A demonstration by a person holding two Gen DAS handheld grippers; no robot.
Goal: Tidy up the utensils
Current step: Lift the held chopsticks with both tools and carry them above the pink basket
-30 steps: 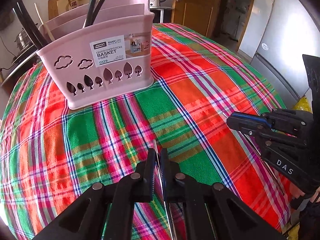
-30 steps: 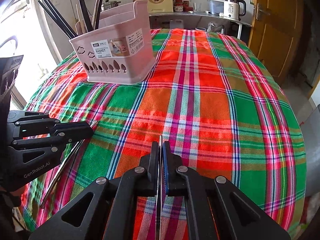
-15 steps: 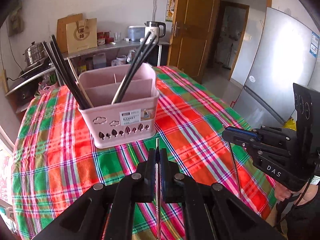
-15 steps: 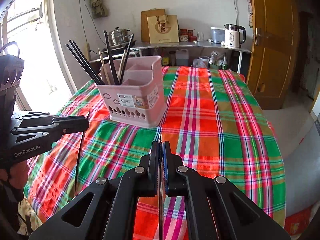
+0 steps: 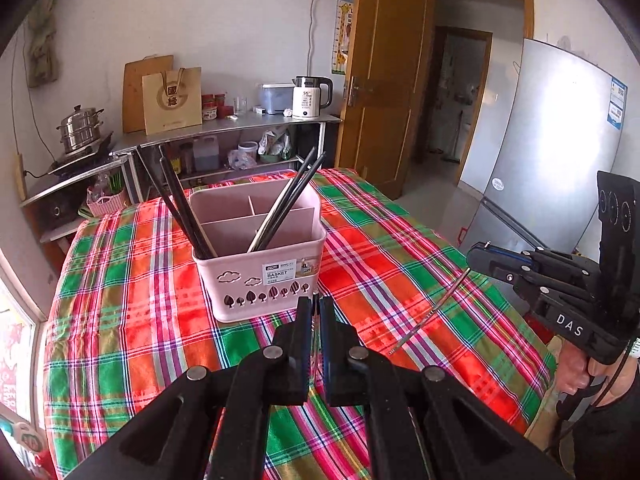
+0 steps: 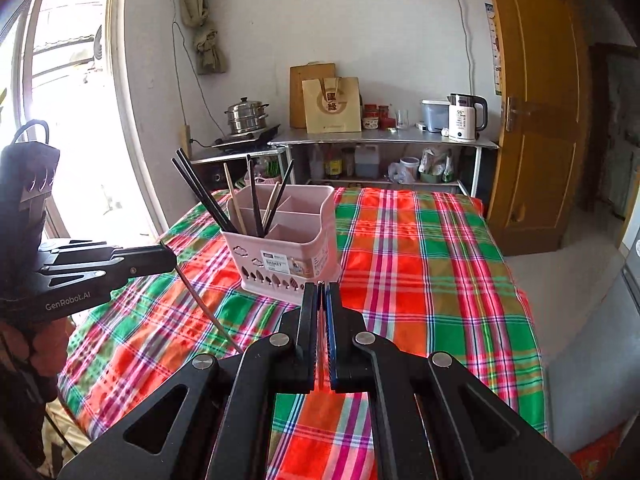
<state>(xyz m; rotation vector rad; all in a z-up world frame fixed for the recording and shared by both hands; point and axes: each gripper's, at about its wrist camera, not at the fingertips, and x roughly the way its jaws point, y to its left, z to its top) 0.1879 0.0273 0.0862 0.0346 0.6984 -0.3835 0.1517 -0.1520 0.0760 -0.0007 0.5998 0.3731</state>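
Note:
A pink divided chopstick basket stands on the plaid tablecloth, holding several black chopsticks; it also shows in the right wrist view. My left gripper is shut on a thin metal chopstick, held in the air in front of the basket. My right gripper is shut on another metal chopstick, held above the table's front right. Both chopsticks hang down from the fingertips.
The table's edges fall away left and right. Behind it stands a steel shelf with a kettle, paper bag and steamer pot. A wooden door and fridge are at right, a window at left.
Both grippers have risen well above the table and pulled back, each lifting its chopstick off the cloth. The basket now looks farther and lower.

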